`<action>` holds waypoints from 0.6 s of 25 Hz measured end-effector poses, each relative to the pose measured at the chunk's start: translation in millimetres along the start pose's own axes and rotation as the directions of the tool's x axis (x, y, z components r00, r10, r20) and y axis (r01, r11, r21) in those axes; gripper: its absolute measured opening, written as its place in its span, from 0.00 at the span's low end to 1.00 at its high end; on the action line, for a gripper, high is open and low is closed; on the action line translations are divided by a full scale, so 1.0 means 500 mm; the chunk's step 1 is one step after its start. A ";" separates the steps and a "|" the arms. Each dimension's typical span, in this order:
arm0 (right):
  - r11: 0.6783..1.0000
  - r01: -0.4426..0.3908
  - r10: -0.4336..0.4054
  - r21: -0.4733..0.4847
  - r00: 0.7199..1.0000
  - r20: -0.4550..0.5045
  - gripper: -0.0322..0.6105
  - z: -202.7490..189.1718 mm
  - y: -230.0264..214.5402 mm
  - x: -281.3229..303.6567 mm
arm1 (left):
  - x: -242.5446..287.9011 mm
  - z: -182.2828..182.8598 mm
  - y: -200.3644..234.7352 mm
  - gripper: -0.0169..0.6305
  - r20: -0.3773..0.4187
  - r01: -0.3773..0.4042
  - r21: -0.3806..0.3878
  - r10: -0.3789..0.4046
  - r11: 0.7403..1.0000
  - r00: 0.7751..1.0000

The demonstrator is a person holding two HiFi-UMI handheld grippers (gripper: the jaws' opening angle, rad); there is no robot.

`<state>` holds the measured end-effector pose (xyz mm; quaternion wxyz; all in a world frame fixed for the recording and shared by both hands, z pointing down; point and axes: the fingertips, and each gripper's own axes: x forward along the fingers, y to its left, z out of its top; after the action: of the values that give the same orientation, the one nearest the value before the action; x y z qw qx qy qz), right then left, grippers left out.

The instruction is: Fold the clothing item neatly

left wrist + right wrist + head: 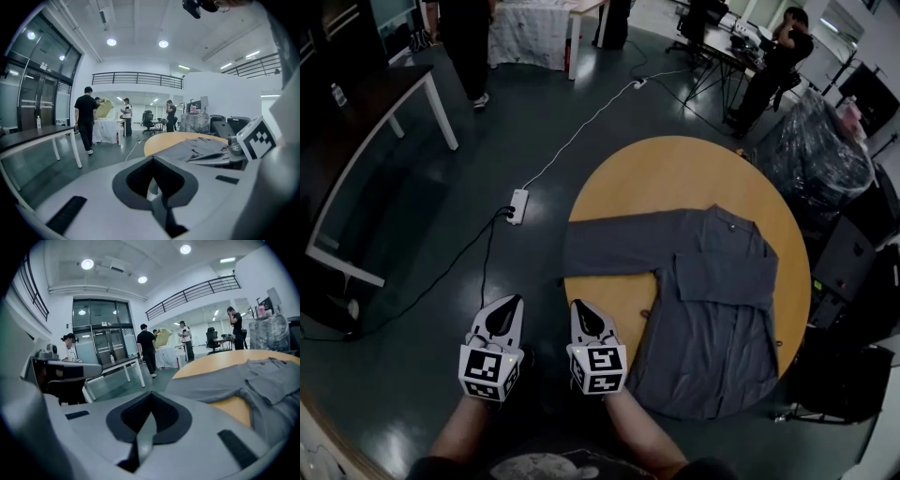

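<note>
A grey long-sleeved shirt (pixel 712 300) lies flat on the round wooden table (pixel 675 173). One sleeve stretches left to the table's edge and the hem hangs over the near rim. The shirt (pixel 199 149) also shows in the left gripper view and as the shirt (pixel 243 385) in the right gripper view. Both grippers hover over the floor to the left of the table, side by side. My left gripper (pixel 508 304) is shut and holds nothing. My right gripper (pixel 579 307) is shut too, nothing in it, just short of the table's near-left rim.
A power strip (pixel 518 205) with its cable lies on the dark floor left of the table. A white-legged table (pixel 356 141) stands at the far left. People stand at the back. A plastic-wrapped bundle (pixel 816 150) and dark boxes (pixel 839 272) crowd the table's right side.
</note>
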<state>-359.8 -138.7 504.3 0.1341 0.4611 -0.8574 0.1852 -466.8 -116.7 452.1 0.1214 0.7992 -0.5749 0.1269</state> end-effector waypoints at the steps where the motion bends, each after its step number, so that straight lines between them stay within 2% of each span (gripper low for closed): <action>1: 1.000 0.018 -0.018 -0.007 1.000 0.006 0.04 -0.001 0.006 0.014 | 0.009 -0.001 0.016 0.04 0.001 0.013 0.000 -0.013 1.000 1.000; 6: 0.994 0.107 -0.107 -0.025 0.994 0.023 0.04 -0.026 0.060 0.072 | 0.038 -0.025 0.092 0.04 -0.003 0.077 -0.013 -0.077 0.997 0.997; 9: 0.985 0.174 -0.174 0.000 0.985 -0.008 0.04 -0.071 0.087 0.106 | 0.061 -0.057 0.123 0.04 -0.033 0.137 -0.003 -0.137 0.991 0.990; 13: 0.956 0.287 -0.281 0.067 0.956 -0.085 0.04 -0.154 0.087 0.156 | 0.093 -0.098 0.163 0.04 -0.067 0.204 0.011 -0.203 0.979 0.977; 15: 0.932 0.351 -0.342 0.090 0.934 -0.103 0.09 -0.191 0.069 0.177 | 0.104 -0.118 0.176 0.04 -0.079 0.228 0.015 -0.226 0.974 0.971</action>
<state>-430.9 -144.6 618.4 0.1765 0.6032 -0.7449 0.2240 -537.9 -169.8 529.6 0.1476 0.8556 -0.4731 0.1494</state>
